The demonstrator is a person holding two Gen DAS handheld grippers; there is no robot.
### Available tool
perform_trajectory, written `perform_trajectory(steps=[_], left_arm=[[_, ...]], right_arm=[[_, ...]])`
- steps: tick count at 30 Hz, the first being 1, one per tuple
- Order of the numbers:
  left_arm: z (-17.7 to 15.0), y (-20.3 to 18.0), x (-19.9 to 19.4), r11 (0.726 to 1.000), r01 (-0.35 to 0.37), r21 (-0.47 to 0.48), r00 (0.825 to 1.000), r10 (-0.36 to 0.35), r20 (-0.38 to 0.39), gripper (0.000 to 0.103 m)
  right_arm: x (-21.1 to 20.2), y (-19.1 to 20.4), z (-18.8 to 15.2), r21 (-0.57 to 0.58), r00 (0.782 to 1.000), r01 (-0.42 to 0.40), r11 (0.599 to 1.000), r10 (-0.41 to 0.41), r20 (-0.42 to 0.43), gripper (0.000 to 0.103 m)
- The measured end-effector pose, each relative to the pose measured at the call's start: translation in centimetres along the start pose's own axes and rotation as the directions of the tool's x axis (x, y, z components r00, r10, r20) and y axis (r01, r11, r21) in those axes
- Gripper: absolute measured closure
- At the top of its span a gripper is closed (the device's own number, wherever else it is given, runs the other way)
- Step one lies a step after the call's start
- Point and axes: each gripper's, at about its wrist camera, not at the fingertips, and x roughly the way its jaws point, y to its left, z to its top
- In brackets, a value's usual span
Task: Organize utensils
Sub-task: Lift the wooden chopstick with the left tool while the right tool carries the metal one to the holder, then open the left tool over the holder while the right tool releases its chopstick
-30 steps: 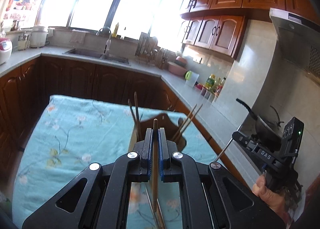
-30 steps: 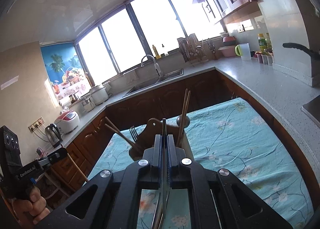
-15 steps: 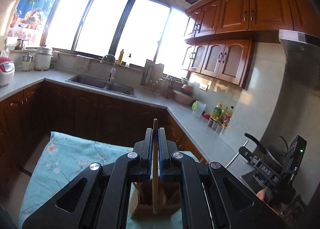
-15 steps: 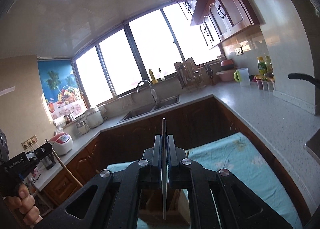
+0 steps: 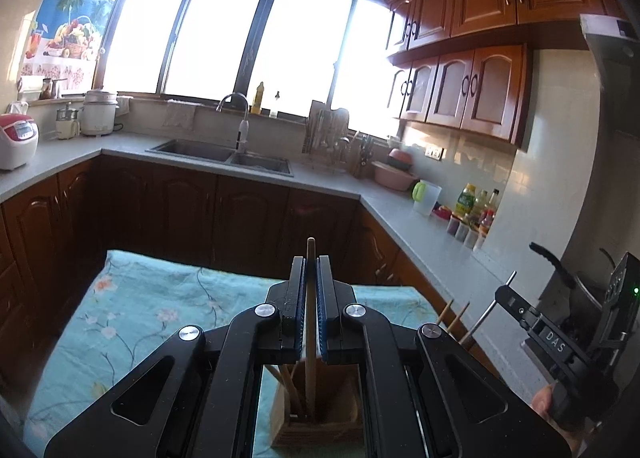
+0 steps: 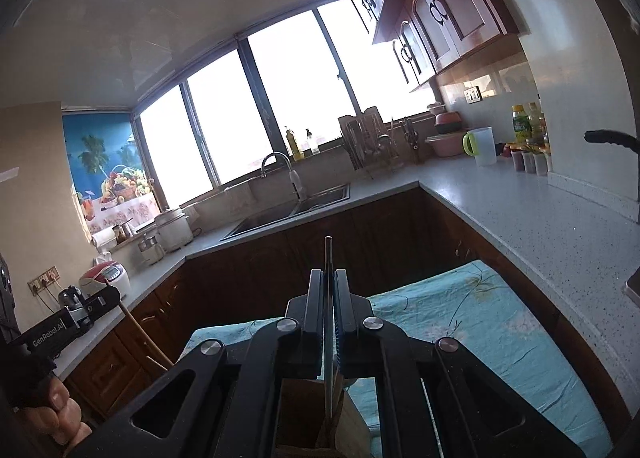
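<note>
Low at centre of the left wrist view, the left tool (image 5: 311, 300) is clamped on an upright wooden chopstick (image 5: 310, 338), its lower end inside the wooden holder (image 5: 316, 424), apparently ready to drop in. Centre of the right wrist view, the right tool (image 6: 329, 310) pinches a thin metal utensil (image 6: 328, 322) likewise over that holder (image 6: 298, 418).

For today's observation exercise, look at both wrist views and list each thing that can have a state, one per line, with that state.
left gripper: shut on a wooden chopstick, held upright
right gripper: shut on a thin metal utensil, held upright
wooden holder: upright on the floral cloth, chopsticks standing in it
upper cabinets: doors closed
faucet: no water visible
</note>
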Motion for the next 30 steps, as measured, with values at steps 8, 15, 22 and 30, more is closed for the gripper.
perform_trajectory(steps=[8,15,22,30], left_arm=[[-3.8,0.0,1.3,1.000,-0.013,0.006,0.996,0.014,-0.088,0.099],[-3.9,0.6,1.1,1.000,-0.024,0.006,0.995,0.024,-0.097,0.099],[-3.8,1.1,1.2,1.000,-0.030,0.002,0.994,0.030,-0.107,0.098],[-3.7,1.2,1.3,1.000,-0.028,-0.002,0.992,0.027,-0.121,0.098]], right_arm=[[1.0,-0.6,-2.9,0.025,0.997,-0.005,1.000,0.007,-0.075,0.099],[1.8,-0.5,-4.3,0.010,0.991,-0.001,1.000,0.002,-0.135,0.098],[2.0,-0.5,-4.4,0.011,0.989,0.009,1.000,-0.007,-0.145,0.098],[2.0,-0.2,-4.4,0.011,0.988,0.015,1.000,-0.013,-0.153,0.098]])
